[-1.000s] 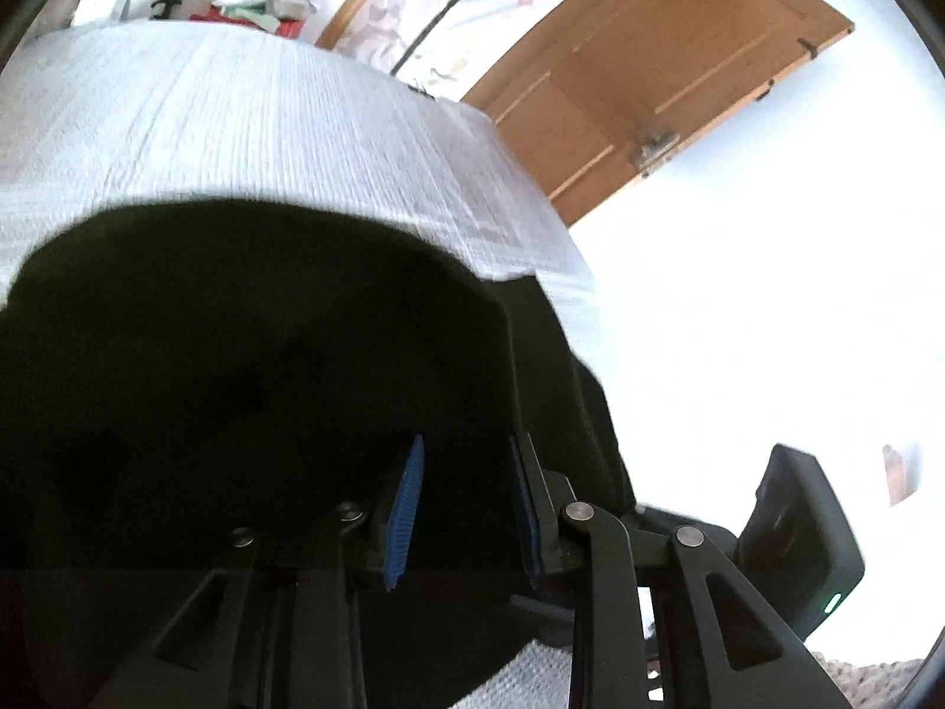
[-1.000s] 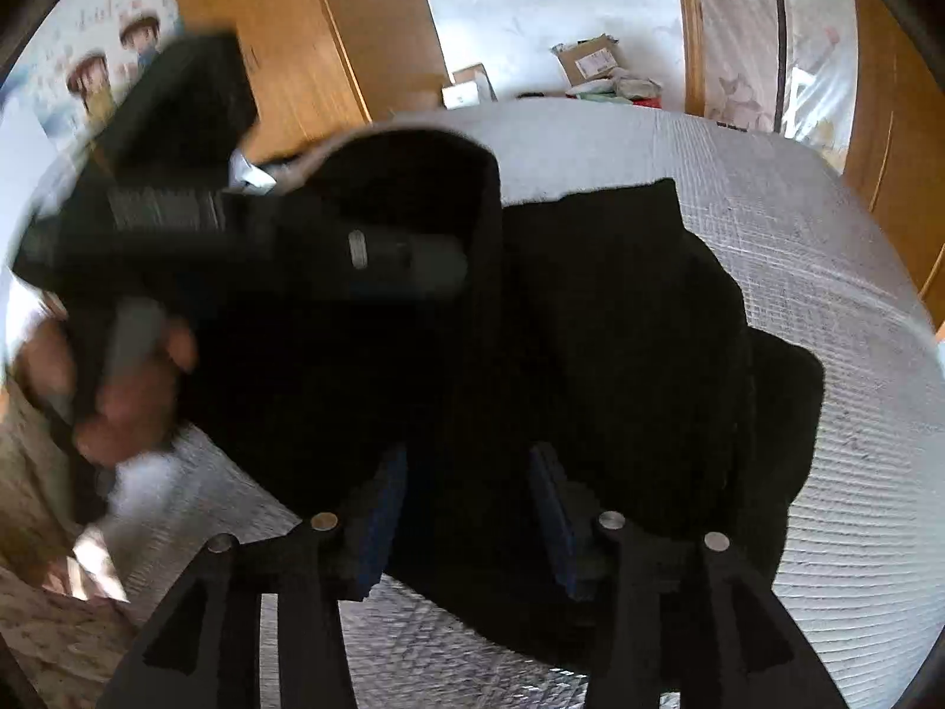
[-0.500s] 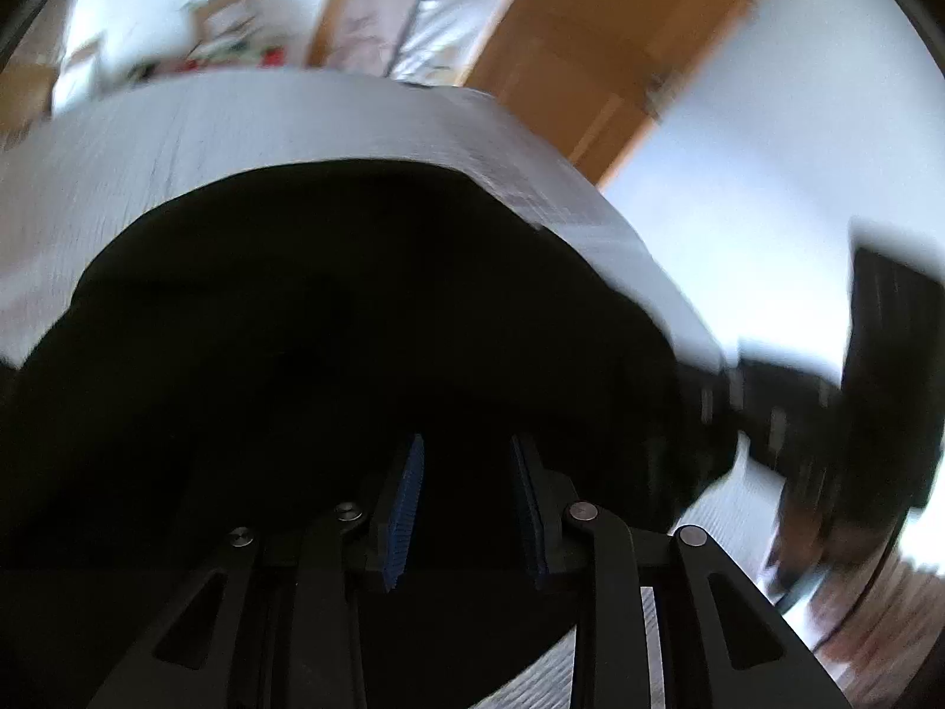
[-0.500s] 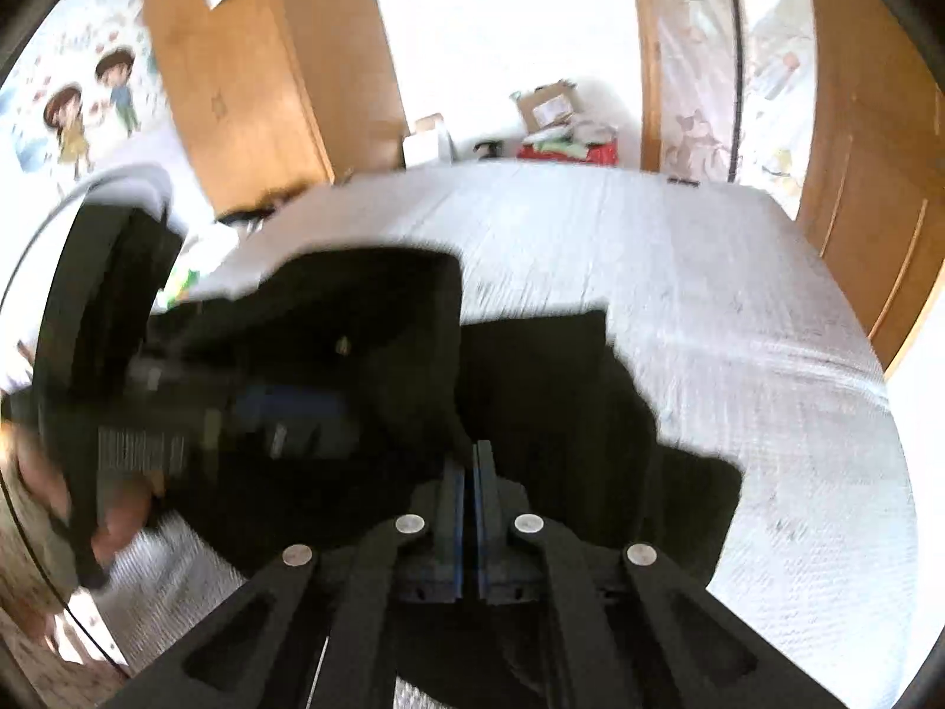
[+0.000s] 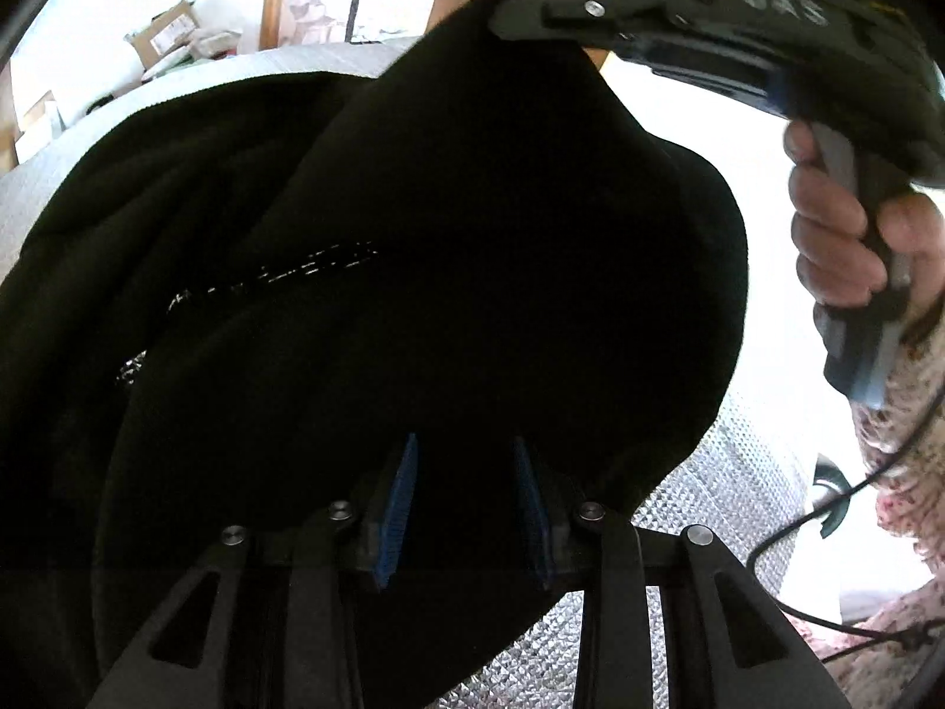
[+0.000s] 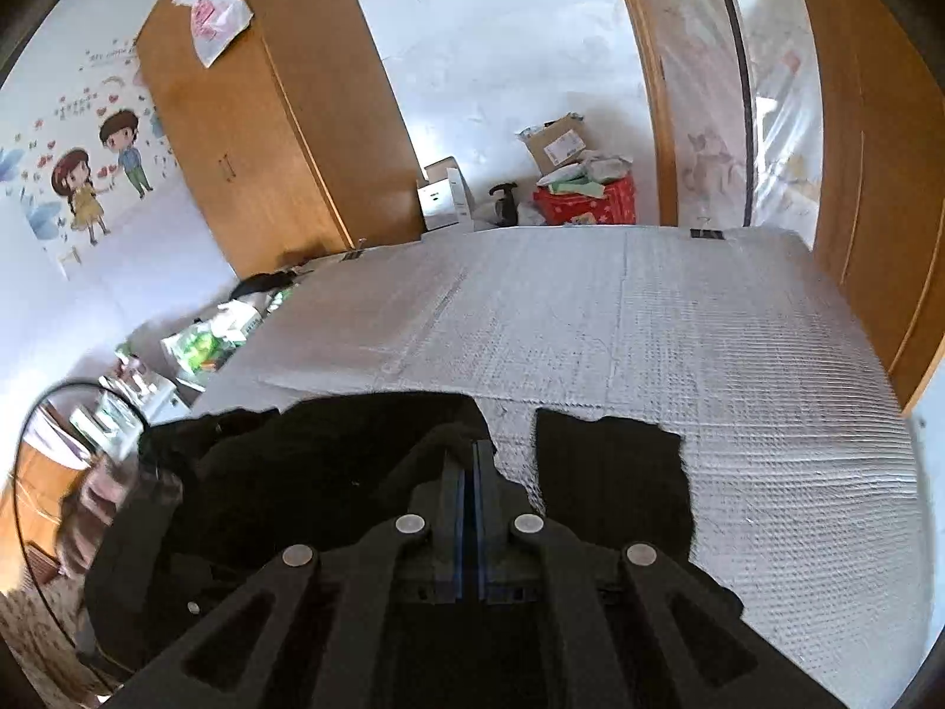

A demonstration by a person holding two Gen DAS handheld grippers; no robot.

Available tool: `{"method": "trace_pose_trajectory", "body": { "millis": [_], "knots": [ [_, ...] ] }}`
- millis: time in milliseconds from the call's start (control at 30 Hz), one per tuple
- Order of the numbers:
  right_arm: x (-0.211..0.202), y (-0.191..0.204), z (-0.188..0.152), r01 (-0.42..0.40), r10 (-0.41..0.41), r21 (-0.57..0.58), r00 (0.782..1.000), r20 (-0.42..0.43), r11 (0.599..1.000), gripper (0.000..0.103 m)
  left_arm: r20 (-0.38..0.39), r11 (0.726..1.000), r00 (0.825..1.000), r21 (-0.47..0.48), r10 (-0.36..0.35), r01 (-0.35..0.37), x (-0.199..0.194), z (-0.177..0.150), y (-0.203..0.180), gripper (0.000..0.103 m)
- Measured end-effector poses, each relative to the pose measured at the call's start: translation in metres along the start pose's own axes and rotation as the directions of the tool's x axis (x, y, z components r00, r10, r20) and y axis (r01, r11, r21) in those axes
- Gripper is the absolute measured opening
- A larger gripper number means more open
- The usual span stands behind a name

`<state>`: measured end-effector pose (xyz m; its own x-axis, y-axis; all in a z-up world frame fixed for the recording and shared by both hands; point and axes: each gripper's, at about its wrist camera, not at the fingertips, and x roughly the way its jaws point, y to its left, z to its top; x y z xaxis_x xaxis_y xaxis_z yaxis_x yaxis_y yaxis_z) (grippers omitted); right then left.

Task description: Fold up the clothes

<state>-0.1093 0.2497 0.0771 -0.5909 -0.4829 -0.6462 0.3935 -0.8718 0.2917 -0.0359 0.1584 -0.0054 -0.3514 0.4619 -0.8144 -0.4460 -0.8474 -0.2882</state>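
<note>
A black garment (image 5: 472,236) fills most of the left wrist view and lies on a silver quilted mat (image 6: 649,325). My left gripper (image 5: 466,502) is low over it, its blue pads (image 5: 401,502) apart; whether cloth lies between them I cannot tell. My right gripper (image 5: 502,15) is shut on an edge of the garment and holds that flap up above the rest, with a hand (image 5: 844,224) on its handle. In the right wrist view the right gripper (image 6: 472,461) has its pads pressed together, and the garment (image 6: 608,472) spreads below and on both sides.
The mat (image 5: 738,472) ends near the lower right of the left wrist view. A wooden wardrobe (image 6: 254,136) stands at the far left, boxes and a red box (image 6: 585,201) beyond the mat's far end, a wooden door (image 6: 874,177) on the right. A cable (image 5: 827,508) hangs near the sleeve.
The right gripper closed on the garment's edge and rose, lifting a flap. The left gripper shifted and rolled, and the right gripper now shows at the upper right of its view.
</note>
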Motion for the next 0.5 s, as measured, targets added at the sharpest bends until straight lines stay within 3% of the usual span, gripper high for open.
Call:
{"method": "trace_pose_trajectory", "body": {
  "millis": [367,500],
  "knots": [
    [0.019,-0.02,0.023,-0.001,0.001,0.008,0.998,-0.055,1.0,0.002,0.0,0.999,1.0,0.049,-0.005,0.005,0.012,-0.005,-0.032,0.036],
    [0.027,-0.031,0.021,-0.037,0.043,0.063,0.996,-0.084,0.997,0.003,-0.01,0.999,1.0,0.036,-0.019,0.019,0.018,-0.001,-0.044,0.036]
  ]
}}
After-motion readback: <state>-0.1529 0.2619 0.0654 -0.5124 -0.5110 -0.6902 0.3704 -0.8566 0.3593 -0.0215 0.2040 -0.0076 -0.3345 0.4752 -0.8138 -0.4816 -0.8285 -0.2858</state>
